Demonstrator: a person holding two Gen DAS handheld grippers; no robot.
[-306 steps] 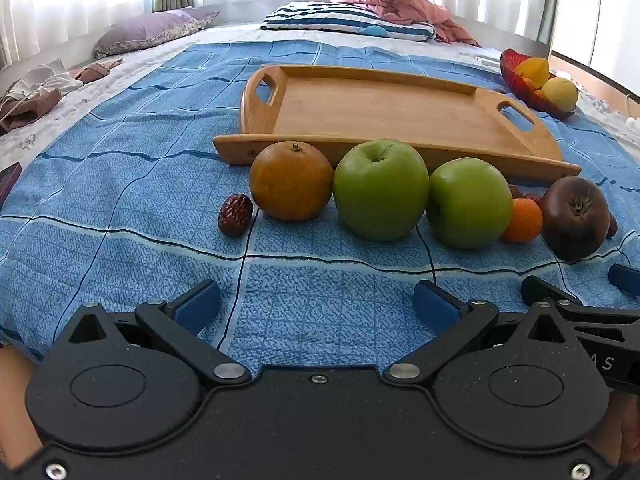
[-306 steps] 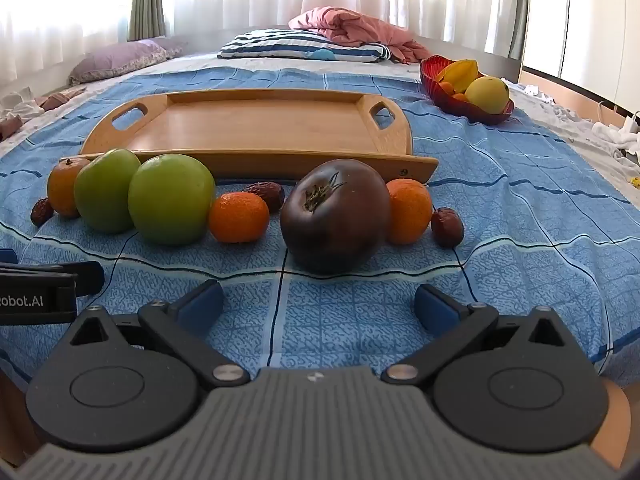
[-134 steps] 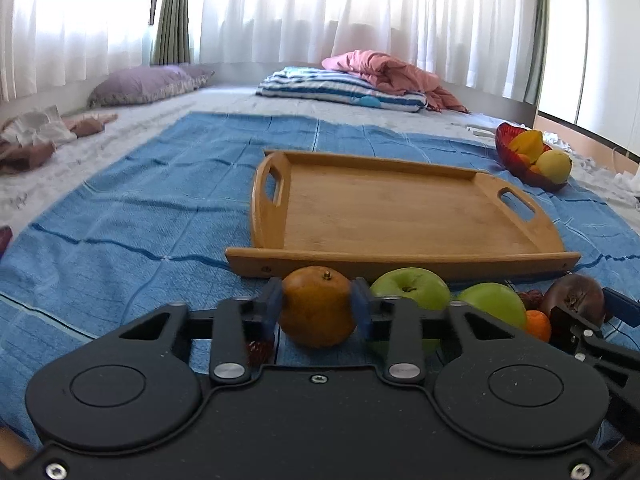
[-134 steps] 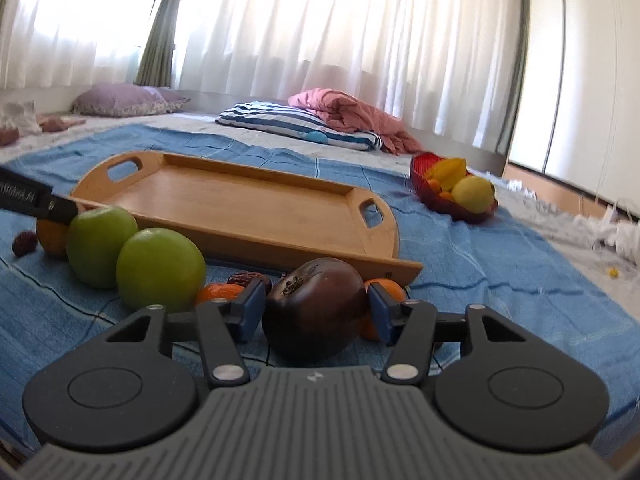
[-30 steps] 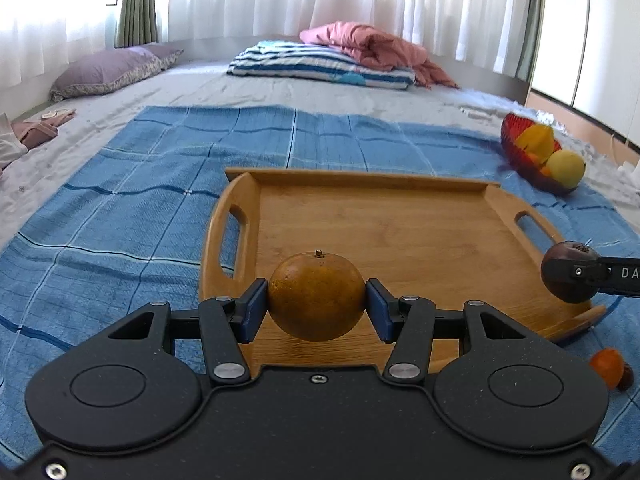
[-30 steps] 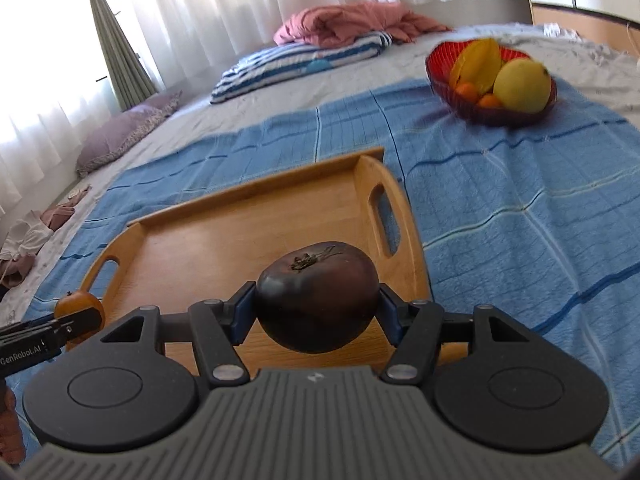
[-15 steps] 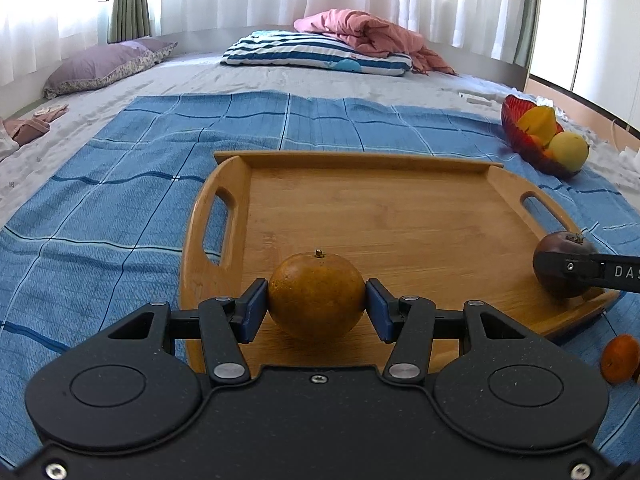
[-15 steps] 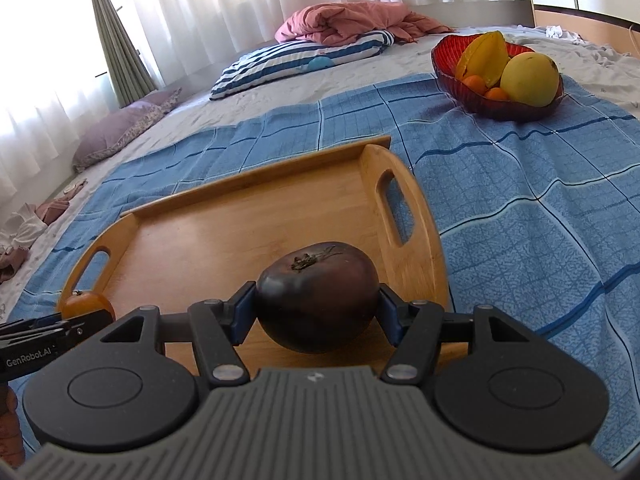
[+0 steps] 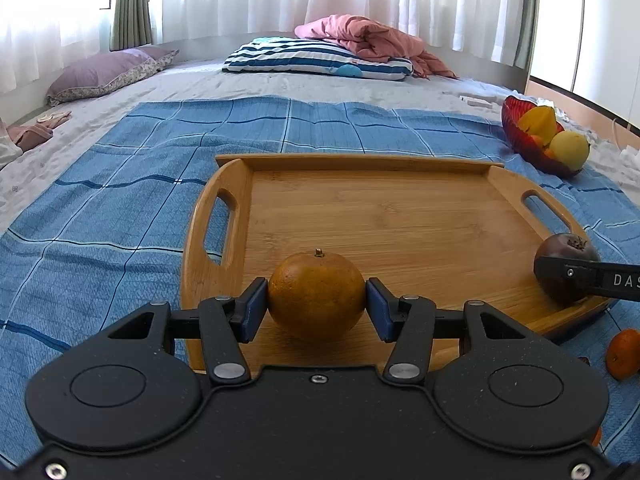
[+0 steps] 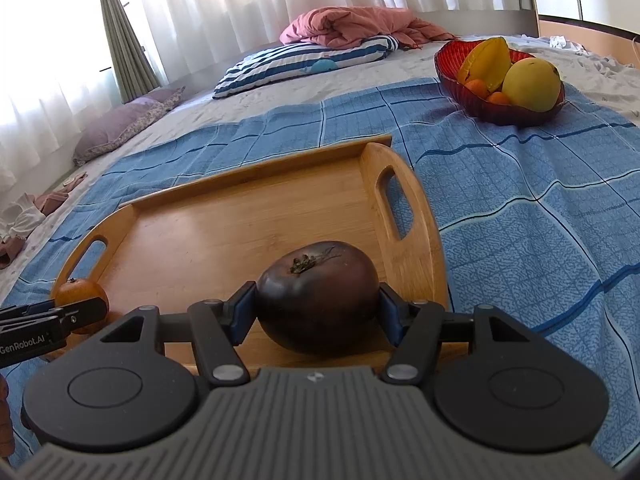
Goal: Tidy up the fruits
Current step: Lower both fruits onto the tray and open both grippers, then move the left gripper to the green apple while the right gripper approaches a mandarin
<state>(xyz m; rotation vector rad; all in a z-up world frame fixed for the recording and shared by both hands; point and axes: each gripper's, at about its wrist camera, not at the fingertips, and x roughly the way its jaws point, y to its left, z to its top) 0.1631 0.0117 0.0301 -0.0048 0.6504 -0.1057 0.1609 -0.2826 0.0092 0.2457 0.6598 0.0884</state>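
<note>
My left gripper (image 9: pixel 316 310) is shut on a brownish orange (image 9: pixel 316 296) and holds it low over the near left part of the wooden tray (image 9: pixel 400 216). My right gripper (image 10: pixel 316 312) is shut on a dark purple tomato (image 10: pixel 318 296) at the tray's (image 10: pixel 240 216) near right corner. The tomato (image 9: pixel 566 266) and the right gripper's finger also show in the left wrist view. The orange (image 10: pixel 80 294) shows at the left in the right wrist view. A small orange (image 9: pixel 622 354) lies on the blue blanket beside the tray.
A red bowl (image 10: pixel 460 76) with yellow fruit stands far right on the blue checked blanket (image 9: pixel 120 184). A striped pillow (image 9: pixel 316 58), pink bedding (image 9: pixel 368 36) and a purple pillow (image 9: pixel 104 74) lie at the back by the curtains.
Both grippers have come lower over the tray with their fruits still held. The tray looks larger and nearer in both views.
</note>
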